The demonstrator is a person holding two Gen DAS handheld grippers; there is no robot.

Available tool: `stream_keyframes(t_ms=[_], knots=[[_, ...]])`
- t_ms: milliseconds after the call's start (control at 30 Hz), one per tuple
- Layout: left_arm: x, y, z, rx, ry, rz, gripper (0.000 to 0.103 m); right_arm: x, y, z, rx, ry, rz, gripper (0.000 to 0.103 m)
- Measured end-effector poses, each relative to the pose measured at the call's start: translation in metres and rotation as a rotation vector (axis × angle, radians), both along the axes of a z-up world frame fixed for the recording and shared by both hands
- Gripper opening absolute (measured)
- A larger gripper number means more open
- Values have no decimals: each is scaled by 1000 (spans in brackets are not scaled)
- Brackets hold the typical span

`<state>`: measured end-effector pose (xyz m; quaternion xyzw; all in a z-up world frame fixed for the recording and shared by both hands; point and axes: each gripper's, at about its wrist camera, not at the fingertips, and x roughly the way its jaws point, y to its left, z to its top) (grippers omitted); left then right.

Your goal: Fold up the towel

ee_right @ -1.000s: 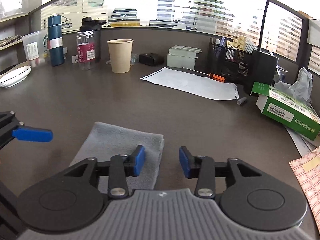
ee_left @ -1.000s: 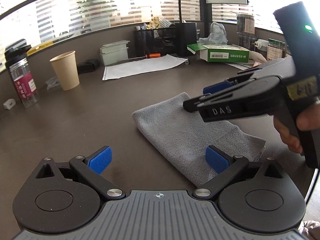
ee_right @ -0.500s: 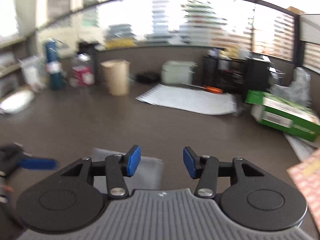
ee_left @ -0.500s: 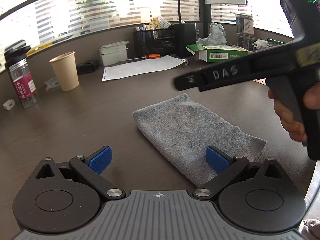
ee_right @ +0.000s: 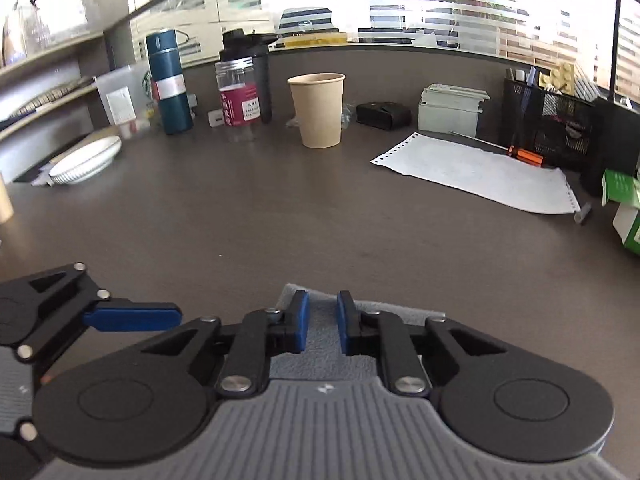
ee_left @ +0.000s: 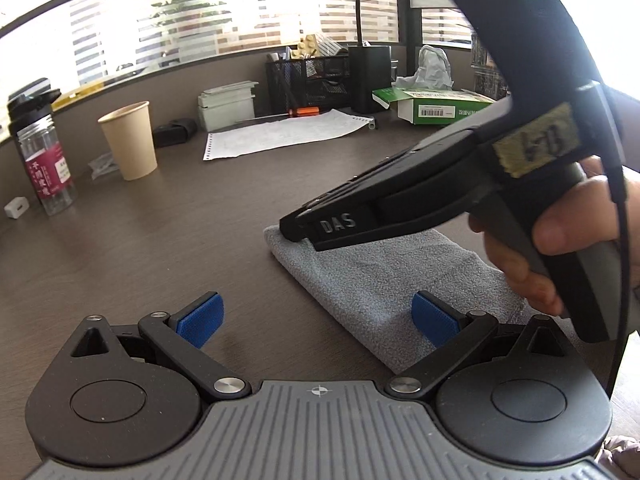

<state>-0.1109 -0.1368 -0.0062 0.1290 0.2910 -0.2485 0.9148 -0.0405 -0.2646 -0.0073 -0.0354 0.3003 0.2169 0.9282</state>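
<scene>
The folded grey towel (ee_left: 384,280) lies flat on the bench (ee_left: 180,240), its near corner hidden behind the left gripper (ee_left: 316,316), whose fingers gape wide and empty. The right gripper (ee_right: 322,326) hovers over the towel's far end, fingers narrowly parted; whether they touch cloth is unclear.

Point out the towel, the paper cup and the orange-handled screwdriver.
towel (ee_left: 380,280): left wrist view, middle of its grey top.
paper cup (ee_right: 320,114): right wrist view, side wall.
orange-handled screwdriver (ee_right: 526,156): right wrist view, handle.
</scene>
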Motion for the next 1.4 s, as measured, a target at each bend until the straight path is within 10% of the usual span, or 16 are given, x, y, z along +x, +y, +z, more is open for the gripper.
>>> stream_keyframes(t_ms=[1400], knots=[[-32,54,21,-55,-61,188,103,-127,-35,-1,2,-69,-80,21]])
